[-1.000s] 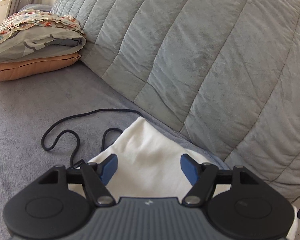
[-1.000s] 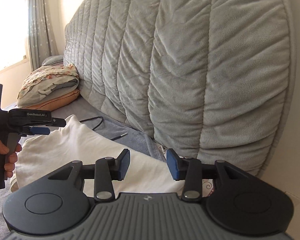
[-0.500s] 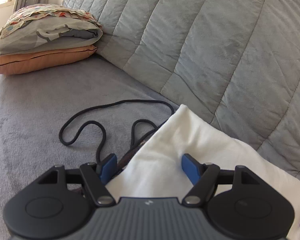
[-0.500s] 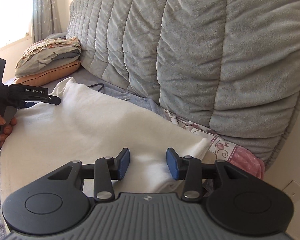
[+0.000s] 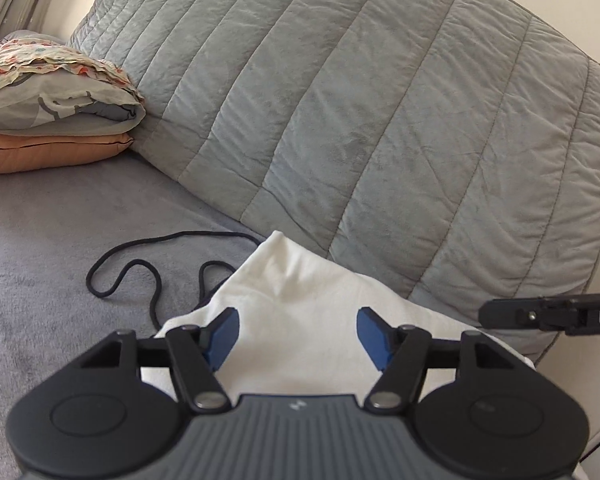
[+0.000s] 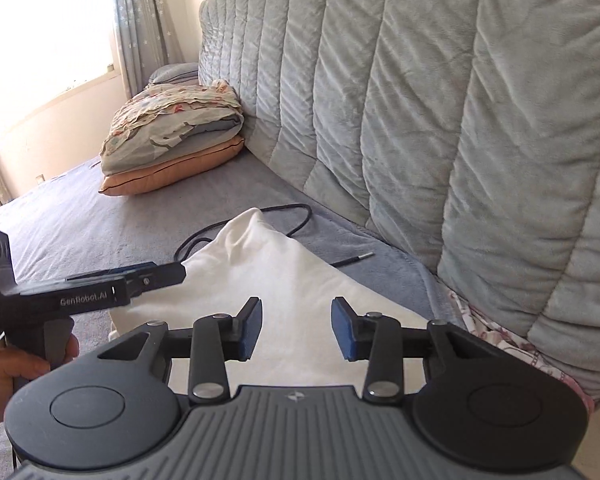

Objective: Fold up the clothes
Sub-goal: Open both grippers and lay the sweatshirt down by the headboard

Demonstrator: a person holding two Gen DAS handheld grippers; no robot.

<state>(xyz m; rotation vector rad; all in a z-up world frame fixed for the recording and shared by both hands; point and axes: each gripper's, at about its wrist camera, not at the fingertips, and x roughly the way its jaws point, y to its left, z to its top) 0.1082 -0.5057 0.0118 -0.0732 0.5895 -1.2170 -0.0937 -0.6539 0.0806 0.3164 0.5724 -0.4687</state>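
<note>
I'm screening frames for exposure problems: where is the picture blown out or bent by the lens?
Right wrist view: the bright window is washed out to white; the white cloth keeps faint folds. Left wrist view: evenly lit, and the quilted grey backrest bulges from fisheye distortion, corners darkened.

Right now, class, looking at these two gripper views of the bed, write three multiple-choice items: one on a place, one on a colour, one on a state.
1. Where does the black cord lie?
A. on the grey bedcover beside the white garment
B. on the pillows
C. over the headboard

2. What colour is the bottom pillow of the stack?
A. white
B. orange
C. black

3. How is the white garment lying?
A. hanging
B. rolled up
C. spread on the bed

Answers: 1 A, it loops on the cover by the garment's edge; 2 B, it shows orange under the grey one; 3 C, it lies spread out under both grippers.
</note>
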